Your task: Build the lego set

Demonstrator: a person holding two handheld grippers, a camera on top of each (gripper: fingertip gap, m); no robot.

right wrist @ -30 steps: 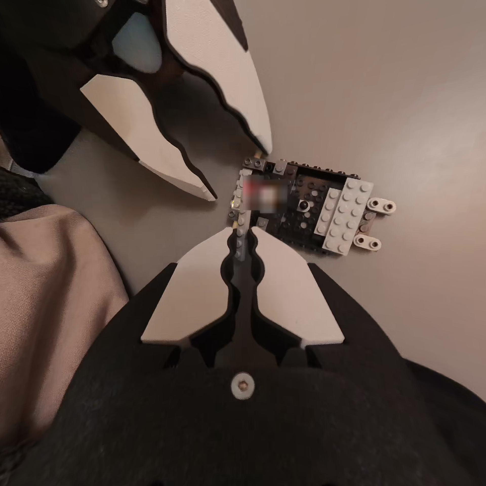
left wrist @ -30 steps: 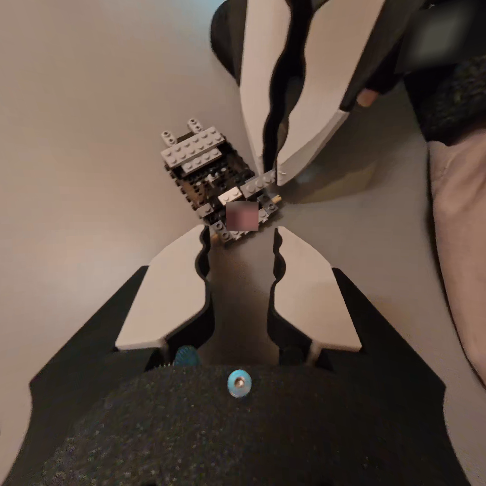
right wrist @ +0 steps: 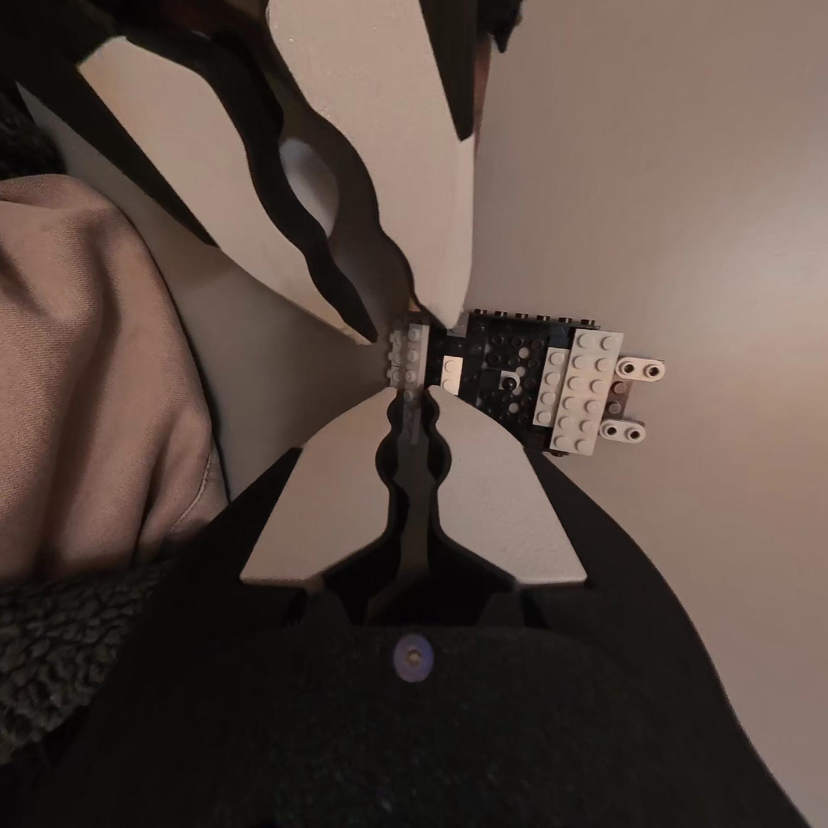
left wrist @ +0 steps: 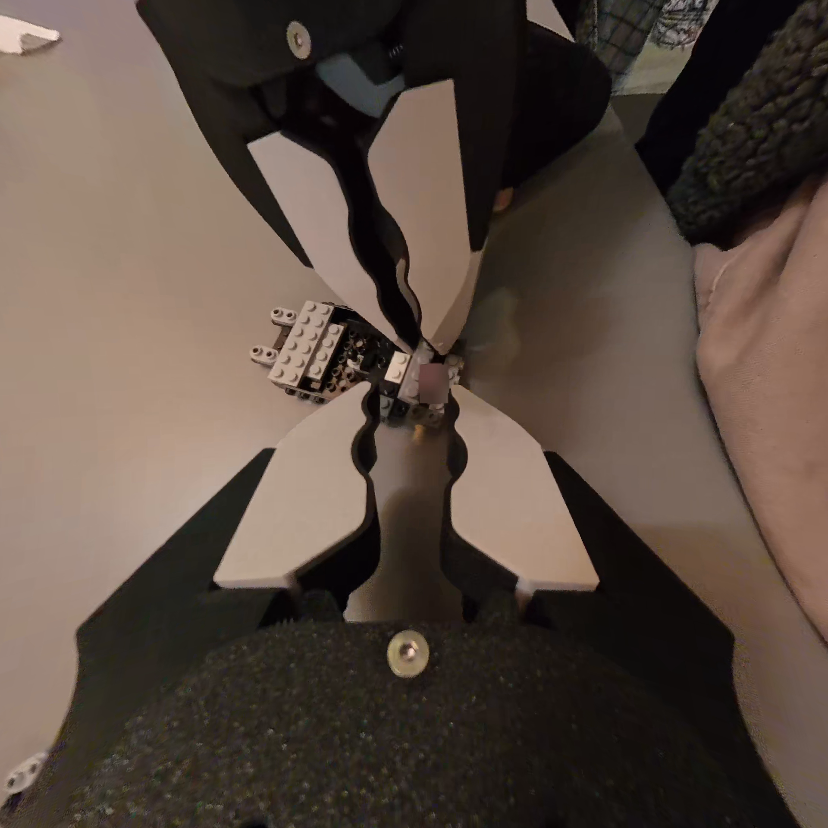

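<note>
Both grippers meet at one end of the model

The black-and-grey studded lego build [right wrist: 515,381] lies on the pale matte table [right wrist: 649,201]. The right gripper [right wrist: 410,394] has its jaws pinched on a grey studded plate [right wrist: 410,358] at the build's near end. The left gripper [left wrist: 410,398], jaws apart, straddles that same end

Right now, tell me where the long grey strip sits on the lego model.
In the right wrist view the long grey strip lies across the near end of the lego model, pinched in the right tongs, with the left tongs at its far end.
</note>
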